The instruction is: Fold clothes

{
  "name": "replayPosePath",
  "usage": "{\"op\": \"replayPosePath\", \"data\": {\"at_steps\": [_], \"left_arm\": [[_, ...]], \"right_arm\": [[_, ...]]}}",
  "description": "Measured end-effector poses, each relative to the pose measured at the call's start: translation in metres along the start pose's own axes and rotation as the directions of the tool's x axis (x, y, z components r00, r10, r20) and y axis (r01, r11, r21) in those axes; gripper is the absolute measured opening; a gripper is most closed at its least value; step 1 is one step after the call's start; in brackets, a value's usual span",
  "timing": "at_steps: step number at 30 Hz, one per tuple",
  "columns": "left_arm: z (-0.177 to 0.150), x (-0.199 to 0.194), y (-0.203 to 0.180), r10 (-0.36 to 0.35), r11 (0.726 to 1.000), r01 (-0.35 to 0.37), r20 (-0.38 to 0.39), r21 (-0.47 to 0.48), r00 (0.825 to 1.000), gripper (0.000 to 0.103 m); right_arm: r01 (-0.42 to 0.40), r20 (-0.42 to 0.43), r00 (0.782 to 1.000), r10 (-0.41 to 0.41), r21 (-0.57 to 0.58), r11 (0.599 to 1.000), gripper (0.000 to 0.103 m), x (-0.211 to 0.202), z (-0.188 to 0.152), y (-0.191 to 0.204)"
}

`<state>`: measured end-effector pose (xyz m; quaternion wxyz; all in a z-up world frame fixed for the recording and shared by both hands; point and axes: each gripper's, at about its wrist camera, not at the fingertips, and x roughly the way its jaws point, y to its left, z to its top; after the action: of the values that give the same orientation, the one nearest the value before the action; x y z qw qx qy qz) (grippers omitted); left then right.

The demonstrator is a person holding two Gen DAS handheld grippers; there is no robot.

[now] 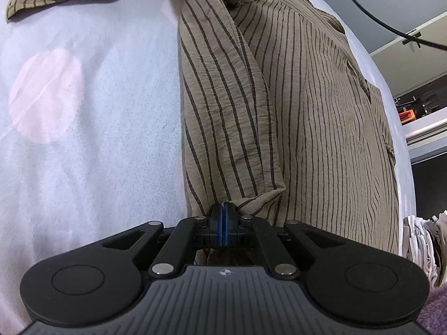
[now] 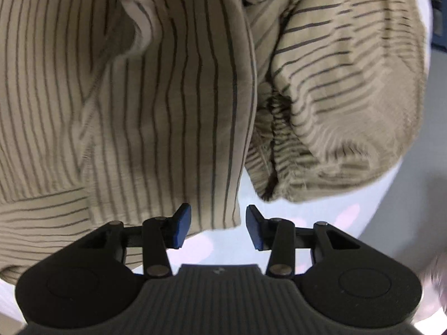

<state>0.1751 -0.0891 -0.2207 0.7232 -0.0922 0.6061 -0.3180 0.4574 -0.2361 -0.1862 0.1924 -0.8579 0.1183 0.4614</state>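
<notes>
A: Which way does the crinkled tan garment with thin dark stripes [image 1: 307,111] run?

B: In the left wrist view its long axis leads straight away from the left gripper [image 1: 223,209], up toward the top of the frame. A folded flap lies along its left side, with stripes slanting against the straighter ones on the main panel.

A: Where is it lying?

B: On a pale lilac sheet with faint pink round spots [image 1: 83,139]. More of the same striped cloth sits bunched along the far edge.

A: And the left gripper?

B: Its blue pads are pressed together, pinching the garment's near hem.

A: The right one?

B: The right gripper [image 2: 218,224] stands spread, a corner of the striped cloth between its blue pads [image 2: 181,224], which are not touching it. Beyond, the fabric is rumpled and folded over itself.

A: Anything beside it?

B: A pile of whitish clothes [image 1: 424,248] at the right edge.
</notes>
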Motion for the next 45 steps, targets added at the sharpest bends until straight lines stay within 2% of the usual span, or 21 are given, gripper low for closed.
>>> {"op": "replayPosePath", "data": {"at_steps": [7, 10, 13, 14, 15, 16, 17, 20, 24, 25, 27, 29, 33, 35, 37, 45], "left_arm": [[0.0, 0.0, 0.004, -0.024, 1.0, 0.024, -0.003, -0.006, 1.0, 0.0], [-0.001, -0.001, 0.008, -0.036, 0.999, 0.036, -0.004, -0.012, 0.999, 0.0], [-0.002, -0.002, 0.008, -0.037, 0.999, 0.037, -0.003, -0.009, 0.999, 0.0], [-0.002, -0.002, 0.007, -0.035, 0.999, 0.035, -0.003, -0.007, 0.999, 0.0], [-0.002, -0.002, 0.007, -0.033, 0.999, 0.033, -0.002, -0.004, 0.999, 0.0], [-0.002, -0.003, 0.008, -0.036, 0.999, 0.036, 0.0, -0.006, 0.999, 0.0], [-0.003, -0.004, 0.009, -0.041, 0.999, 0.041, 0.001, -0.008, 0.999, 0.0], [-0.002, -0.008, 0.011, -0.06, 0.998, 0.06, 0.008, -0.016, 0.998, 0.0], [-0.003, -0.024, 0.003, -0.197, 0.98, 0.197, 0.024, -0.007, 0.98, 0.0], [-0.004, -0.029, -0.003, -0.203, 0.979, 0.203, 0.029, 0.018, 0.979, 0.0], [-0.008, -0.04, -0.013, -0.198, 0.979, 0.196, 0.043, 0.053, 0.979, 0.0], [-0.011, -0.048, -0.016, -0.187, 0.982, 0.185, 0.05, 0.047, 0.981, 0.0], [-0.02, -0.058, -0.022, -0.081, 0.996, 0.078, 0.058, 0.048, 0.995, 0.0], [-0.024, -0.064, -0.027, -0.058, 0.997, 0.055, 0.063, 0.051, 0.996, 0.0], [-0.029, -0.068, -0.035, -0.04, 0.997, 0.036, 0.072, 0.062, 0.997, 0.0], [-0.045, -0.086, -0.059, -0.088, 0.993, 0.081, 0.081, 0.084, 0.993, 0.0]], "right_arm": [[-0.069, 0.01, 0.997, 0.071, -0.082, 0.994, 0.043, 0.027, 0.011, -0.019], [-0.109, 0.003, 0.994, 0.109, -0.092, 0.99, 0.032, 0.038, 0.019, -0.019], [-0.114, -0.004, 0.993, 0.114, -0.083, 0.99, 0.03, 0.041, 0.022, -0.019], [-0.118, -0.006, 0.993, 0.118, -0.071, 0.99, 0.027, 0.041, 0.022, -0.021], [-0.117, -0.015, 0.993, 0.116, -0.06, 0.991, 0.014, 0.041, 0.023, -0.02], [-0.115, -0.025, 0.993, 0.114, -0.049, 0.992, 0.004, 0.041, 0.024, -0.02], [-0.113, -0.036, 0.993, 0.112, -0.038, 0.993, 0.004, 0.04, 0.024, -0.019], [-0.065, -0.043, 0.997, 0.066, 0.019, 0.998, 0.003, 0.03, 0.023, -0.016], [0.016, -0.061, 0.998, -0.01, 0.096, 0.995, 0.003, 0.007, 0.01, -0.013], [0.037, -0.067, 0.997, -0.029, 0.119, 0.992, 0.003, 0.0, 0.006, -0.012], [0.074, -0.083, 0.995, -0.063, 0.133, 0.988, 0.003, -0.014, 0.0, -0.005], [0.106, -0.096, 0.991, -0.093, 0.152, 0.983, 0.003, -0.025, -0.004, 0.004], [0.169, -0.12, 0.982, -0.145, 0.221, 0.96, 0.003, -0.042, -0.007, 0.024], [0.2, -0.133, 0.976, -0.171, 0.255, 0.946, 0.003, -0.05, -0.009, 0.034], [0.221, -0.146, 0.971, -0.187, 0.267, 0.938, 0.003, -0.053, -0.012, 0.062], [0.328, -0.219, 0.94, -0.264, 0.349, 0.878, 0.003, -0.075, -0.026, 0.116]]}}
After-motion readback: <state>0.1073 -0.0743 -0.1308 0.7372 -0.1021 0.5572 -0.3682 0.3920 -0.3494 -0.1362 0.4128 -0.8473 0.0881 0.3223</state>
